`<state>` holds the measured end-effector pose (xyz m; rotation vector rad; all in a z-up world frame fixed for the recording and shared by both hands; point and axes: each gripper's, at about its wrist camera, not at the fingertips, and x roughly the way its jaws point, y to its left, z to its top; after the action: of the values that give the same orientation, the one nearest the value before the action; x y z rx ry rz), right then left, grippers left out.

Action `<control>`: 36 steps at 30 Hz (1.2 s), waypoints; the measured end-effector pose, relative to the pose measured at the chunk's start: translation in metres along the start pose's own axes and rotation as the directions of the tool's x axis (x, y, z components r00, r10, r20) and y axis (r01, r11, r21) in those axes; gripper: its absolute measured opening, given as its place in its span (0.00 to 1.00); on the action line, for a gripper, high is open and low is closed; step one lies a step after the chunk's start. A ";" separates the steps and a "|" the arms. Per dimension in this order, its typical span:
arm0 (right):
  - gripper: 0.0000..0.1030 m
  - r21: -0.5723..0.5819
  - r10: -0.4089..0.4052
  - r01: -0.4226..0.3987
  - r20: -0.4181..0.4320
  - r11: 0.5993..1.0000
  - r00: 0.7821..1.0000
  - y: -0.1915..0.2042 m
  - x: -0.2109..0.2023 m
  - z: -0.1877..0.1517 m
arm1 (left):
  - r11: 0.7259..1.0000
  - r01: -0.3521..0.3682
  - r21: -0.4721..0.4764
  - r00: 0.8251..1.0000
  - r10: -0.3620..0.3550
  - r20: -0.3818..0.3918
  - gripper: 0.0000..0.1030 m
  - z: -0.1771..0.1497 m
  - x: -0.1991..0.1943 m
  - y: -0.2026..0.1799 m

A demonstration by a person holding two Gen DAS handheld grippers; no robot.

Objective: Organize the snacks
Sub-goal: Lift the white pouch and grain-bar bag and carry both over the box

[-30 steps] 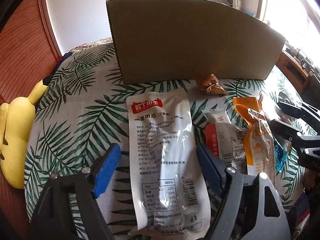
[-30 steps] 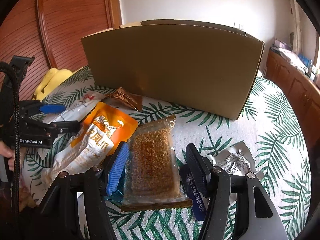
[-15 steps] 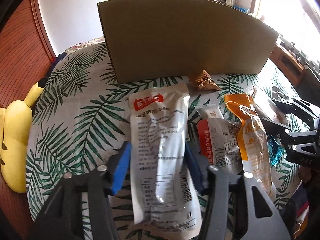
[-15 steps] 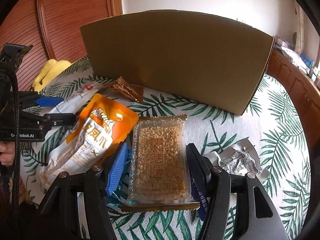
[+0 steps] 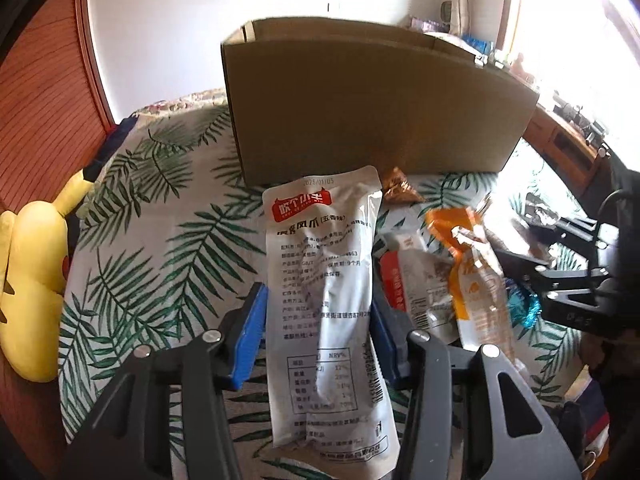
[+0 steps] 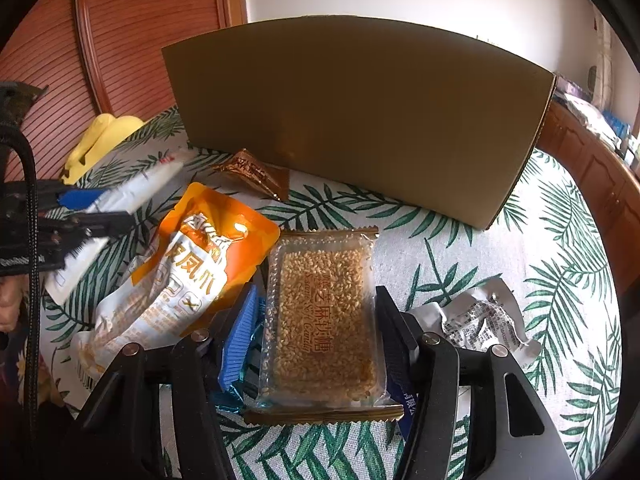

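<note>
My left tongs have just been closing and now clamp a long white snack pouch, which looks lifted, pointing toward twelve o'clock at the cardboard box. My right tongs have also just been closing and pinch a clear sesame candy pack; the same box stands at twelve o'clock. Other snacks, like the orange pouch at nine o'clock, lie loose. Both packs are slick, so either might slide free, or catch the box wall.
</note>
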<state>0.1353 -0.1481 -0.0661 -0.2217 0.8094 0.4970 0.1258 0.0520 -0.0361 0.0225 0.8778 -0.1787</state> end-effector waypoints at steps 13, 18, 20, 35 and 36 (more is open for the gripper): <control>0.45 0.054 -0.021 0.015 0.123 0.998 0.992 -0.007 -0.021 -0.006 | 0.999 0.046 -0.001 0.996 -0.046 0.081 0.47 0.013 -0.032 -0.016; 0.45 0.077 -0.032 0.019 0.175 0.997 0.984 -0.012 -0.030 -0.008 | 0.998 0.068 0.005 0.991 -0.068 0.111 0.47 0.017 -0.044 -0.026; 0.45 0.085 -0.037 0.021 0.188 0.996 0.982 -0.014 -0.032 -0.009 | 0.997 0.075 0.008 0.989 -0.076 0.125 0.47 0.019 -0.049 -0.030; 0.45 0.084 -0.064 0.043 0.263 0.996 0.963 -0.014 -0.049 -0.010 | 0.994 0.108 0.034 0.971 -0.112 0.212 0.48 0.034 -0.078 -0.047; 0.45 0.088 -0.058 0.036 0.264 0.995 0.963 -0.014 -0.051 -0.010 | 0.993 0.110 0.036 0.969 -0.115 0.218 0.47 0.036 -0.079 -0.048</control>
<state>0.1062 -0.1811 -0.0352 -0.0941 0.5587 0.4368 0.0957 0.0134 0.0496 -0.0249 0.6560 -0.2927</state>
